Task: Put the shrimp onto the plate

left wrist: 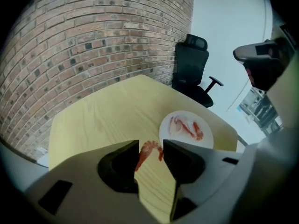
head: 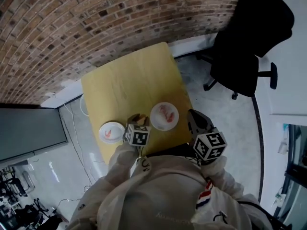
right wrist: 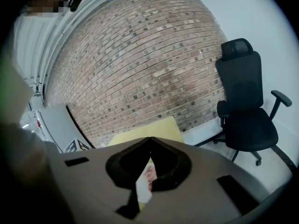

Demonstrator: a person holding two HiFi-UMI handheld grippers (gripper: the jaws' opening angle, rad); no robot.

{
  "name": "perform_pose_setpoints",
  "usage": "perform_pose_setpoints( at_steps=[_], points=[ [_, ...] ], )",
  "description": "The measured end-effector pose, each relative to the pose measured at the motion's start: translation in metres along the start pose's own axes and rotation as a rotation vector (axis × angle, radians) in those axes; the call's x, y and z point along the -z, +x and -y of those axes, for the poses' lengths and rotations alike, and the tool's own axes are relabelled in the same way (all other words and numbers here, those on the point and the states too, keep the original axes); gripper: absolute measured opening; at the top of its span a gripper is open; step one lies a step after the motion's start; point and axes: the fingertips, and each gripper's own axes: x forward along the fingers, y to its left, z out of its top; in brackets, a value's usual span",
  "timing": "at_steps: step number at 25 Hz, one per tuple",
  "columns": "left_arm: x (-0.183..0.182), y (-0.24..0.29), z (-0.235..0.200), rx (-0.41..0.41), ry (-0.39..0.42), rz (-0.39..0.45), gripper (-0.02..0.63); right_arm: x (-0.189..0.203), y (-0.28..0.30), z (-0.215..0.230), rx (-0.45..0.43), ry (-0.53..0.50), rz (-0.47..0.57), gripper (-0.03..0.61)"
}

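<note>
A curled orange shrimp (left wrist: 147, 151) spans the gap between the jaws of my left gripper (left wrist: 151, 143), touching both pads, just above the yellow table (left wrist: 107, 115). In the head view my left gripper (head: 136, 120) sits between two white plates. The right plate (head: 158, 122) carries shrimps (head: 167, 111); the left gripper view shows this plate (left wrist: 184, 117) just beyond the jaws. The left plate (head: 105, 127) also holds a shrimp (head: 112, 133). My right gripper (head: 195, 118) hovers off the table's right edge, its jaws (right wrist: 149, 139) shut with nothing between them.
A black office chair (head: 244, 47) stands on the pale floor to the right of the table (head: 129, 80). A brick wall (head: 72, 23) runs behind the table. A dark panel (head: 29, 128) stands at the left.
</note>
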Motion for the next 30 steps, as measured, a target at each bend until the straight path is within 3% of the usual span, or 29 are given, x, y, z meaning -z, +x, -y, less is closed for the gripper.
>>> perform_pose_setpoints(
  at_steps=[14,30],
  points=[
    [-0.009,0.031,0.057,0.07,0.059,-0.05,0.164,0.003,-0.026,0.054,0.046,0.035,-0.002,0.025],
    [-0.004,0.053,0.076,0.058,0.053,-0.09,0.164,0.007,-0.037,0.088,0.058,0.045,-0.014,0.025]
  ],
)
